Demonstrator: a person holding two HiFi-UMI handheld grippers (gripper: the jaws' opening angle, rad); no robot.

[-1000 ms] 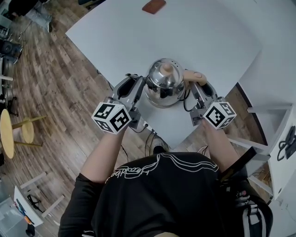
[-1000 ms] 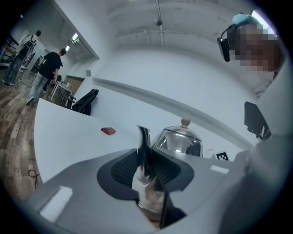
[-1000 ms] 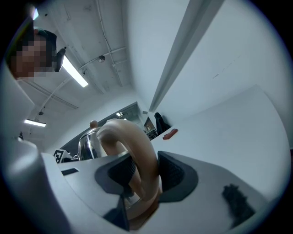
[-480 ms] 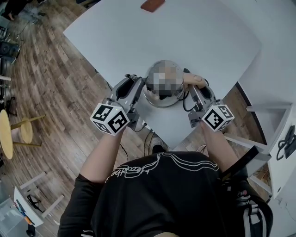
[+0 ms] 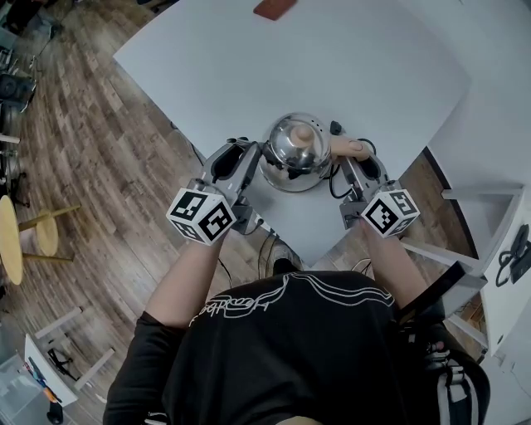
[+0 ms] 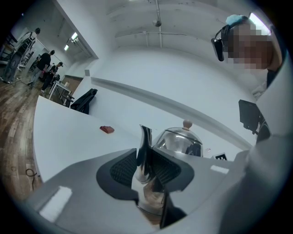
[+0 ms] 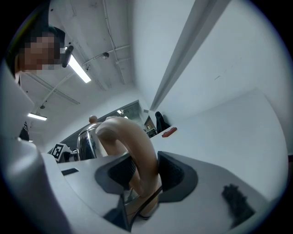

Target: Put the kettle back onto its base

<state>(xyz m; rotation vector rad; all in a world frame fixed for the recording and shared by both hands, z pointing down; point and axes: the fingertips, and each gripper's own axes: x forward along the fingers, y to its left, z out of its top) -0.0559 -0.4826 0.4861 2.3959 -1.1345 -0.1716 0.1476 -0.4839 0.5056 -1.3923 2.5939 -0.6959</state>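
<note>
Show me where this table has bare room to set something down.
Free: the wide white table stretch between the kettle and the small brown object at the far edge, and right of the kettle. Crowded: the near edge, with the left tool, right tool and a cable.

white table (image 5: 332,66), wood plank floor (image 5: 91,166), white walls (image 6: 183,82)

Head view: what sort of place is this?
Likely an open lab or workshop rather than a home: a big bare white table, a wood-plank floor, and people standing at the far end.
</note>
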